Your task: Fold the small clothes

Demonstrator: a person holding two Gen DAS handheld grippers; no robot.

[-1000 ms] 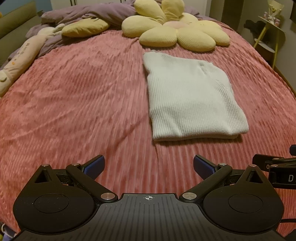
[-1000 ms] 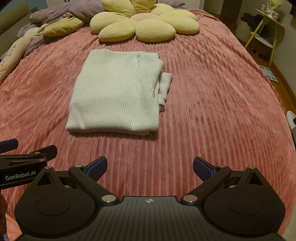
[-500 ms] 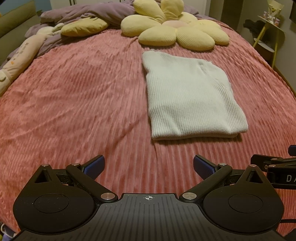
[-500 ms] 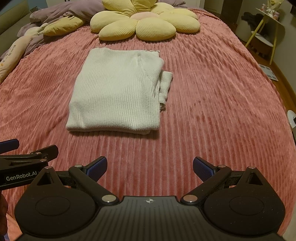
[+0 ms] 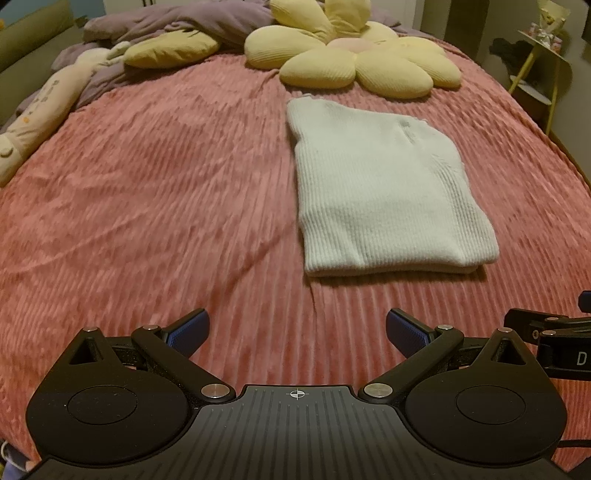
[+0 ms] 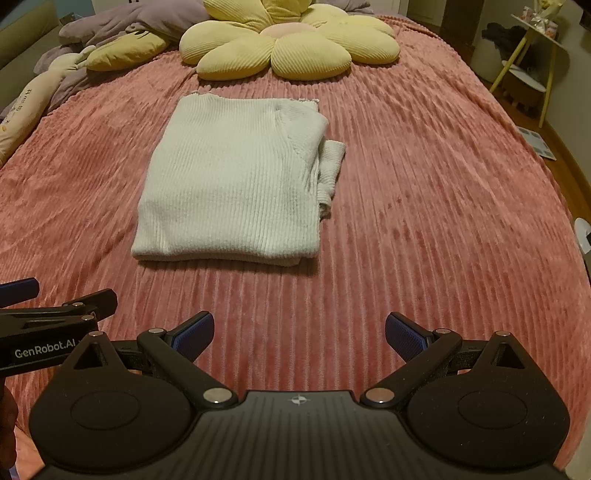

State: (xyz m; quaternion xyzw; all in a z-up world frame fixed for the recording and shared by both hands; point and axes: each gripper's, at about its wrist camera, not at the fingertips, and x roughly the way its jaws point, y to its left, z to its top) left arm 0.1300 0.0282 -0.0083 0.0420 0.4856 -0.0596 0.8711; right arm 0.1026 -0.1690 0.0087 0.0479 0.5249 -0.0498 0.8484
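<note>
A white ribbed knit sweater [image 5: 388,188] [image 6: 236,184] lies folded into a rectangle on the pink ribbed bedspread [image 5: 166,192] [image 6: 424,184]. A folded sleeve edge pokes out on its right side in the right wrist view. My left gripper [image 5: 295,332] hovers open near the bed's front edge, well short of the sweater and to its left, with nothing between its blue pads. My right gripper [image 6: 299,334] is open too, empty, in front of the sweater's right half. Each gripper shows at the other view's side edge.
A yellow flower-shaped cushion [image 5: 354,62] [image 6: 291,48] sits just beyond the sweater. A yellow pillow [image 5: 170,48], a purple duvet [image 5: 184,26] and a long cream bolster [image 5: 44,107] lie at the back left. A yellow side table [image 6: 532,59] stands off the bed's right.
Both views have crept very slightly toward the sweater. The sweater lies unmoved and both grippers stay open.
</note>
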